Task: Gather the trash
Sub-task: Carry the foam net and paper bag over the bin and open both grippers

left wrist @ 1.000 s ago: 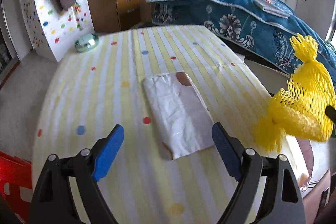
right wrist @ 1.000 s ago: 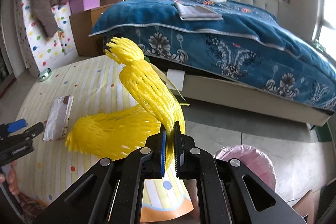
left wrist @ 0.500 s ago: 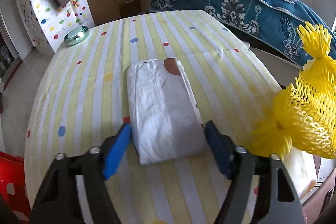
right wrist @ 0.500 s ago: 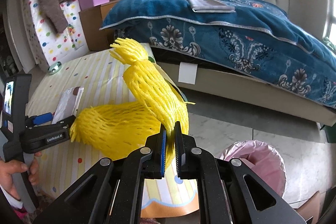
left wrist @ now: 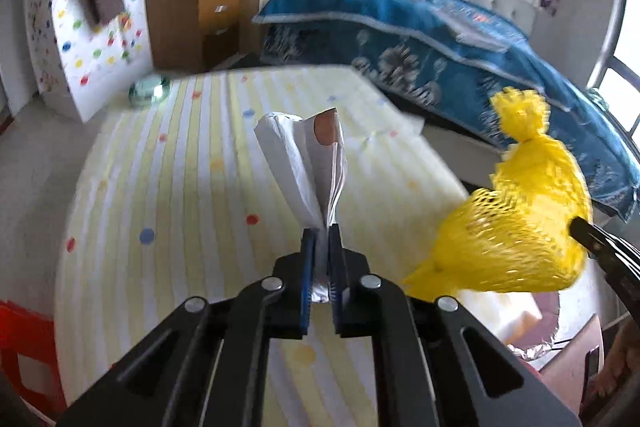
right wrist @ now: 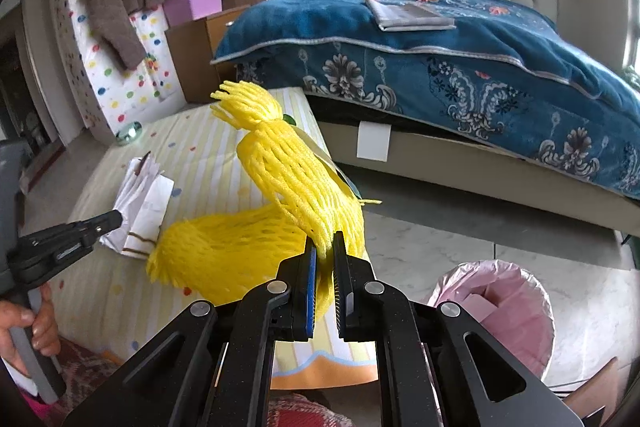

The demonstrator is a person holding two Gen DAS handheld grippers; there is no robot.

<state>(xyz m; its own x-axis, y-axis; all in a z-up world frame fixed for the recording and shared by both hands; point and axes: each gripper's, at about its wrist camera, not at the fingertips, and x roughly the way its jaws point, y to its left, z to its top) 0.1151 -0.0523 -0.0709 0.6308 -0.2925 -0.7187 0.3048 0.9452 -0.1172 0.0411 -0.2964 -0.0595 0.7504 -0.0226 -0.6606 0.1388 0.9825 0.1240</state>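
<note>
The left gripper (left wrist: 321, 227), half a second ago spread wide around the flat white wrapper (left wrist: 308, 163) on the bench (left wrist: 168, 195), now has its fingers pinched tight on the wrapper's near edge, and the wrapper stands crumpled and lifted off the cloth. The right gripper (right wrist: 324, 243) keeps its fingers clamped on the yellow net bag (right wrist: 280, 195), held just right of the wrapper. Both pieces seem ready to go into the pink bin (right wrist: 532, 291), on the floor right of the bench.
</note>
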